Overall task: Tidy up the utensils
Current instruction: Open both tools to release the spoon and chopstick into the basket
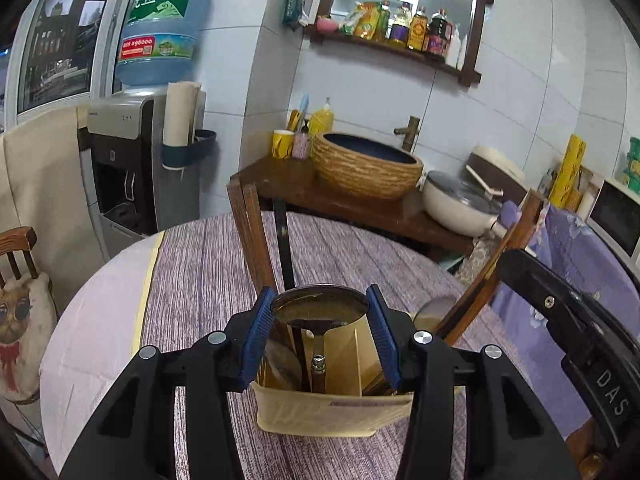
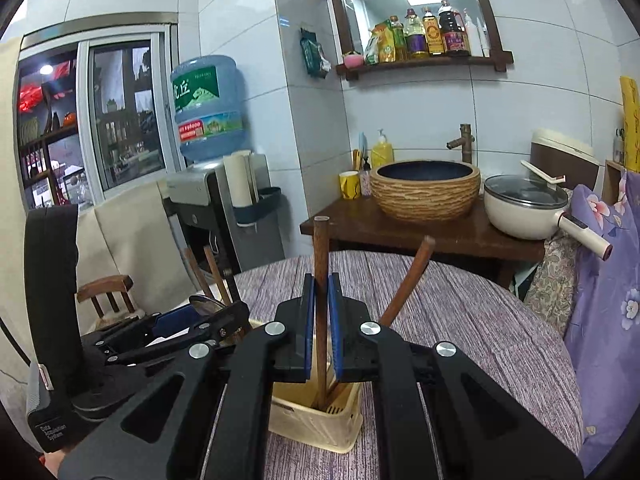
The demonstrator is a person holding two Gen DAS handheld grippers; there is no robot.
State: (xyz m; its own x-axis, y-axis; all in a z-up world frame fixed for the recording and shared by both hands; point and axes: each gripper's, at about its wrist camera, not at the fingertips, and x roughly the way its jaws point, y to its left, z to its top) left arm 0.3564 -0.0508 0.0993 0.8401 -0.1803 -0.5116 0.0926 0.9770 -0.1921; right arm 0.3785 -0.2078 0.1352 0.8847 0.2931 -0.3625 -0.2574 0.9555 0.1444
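Observation:
A beige utensil holder (image 1: 332, 412) stands on the purple-clothed round table (image 1: 200, 280); it also shows in the right wrist view (image 2: 316, 420). My left gripper (image 1: 320, 312) is shut on a metal ladle bowl (image 1: 320, 306) that stands in the holder. Wooden handles (image 1: 250, 232) and a dark handle (image 1: 284, 248) rise behind it. My right gripper (image 2: 321, 300) is shut on an upright brown wooden handle (image 2: 321, 248) whose lower end is inside the holder. Another wooden handle (image 2: 408, 280) leans to the right.
A wooden counter (image 2: 420, 236) behind the table carries a woven basin (image 2: 425, 190), a white pot (image 2: 524, 210) and cups. A water dispenser (image 1: 132, 160) stands at left. A chair with purple floral cloth (image 2: 608, 300) is at right.

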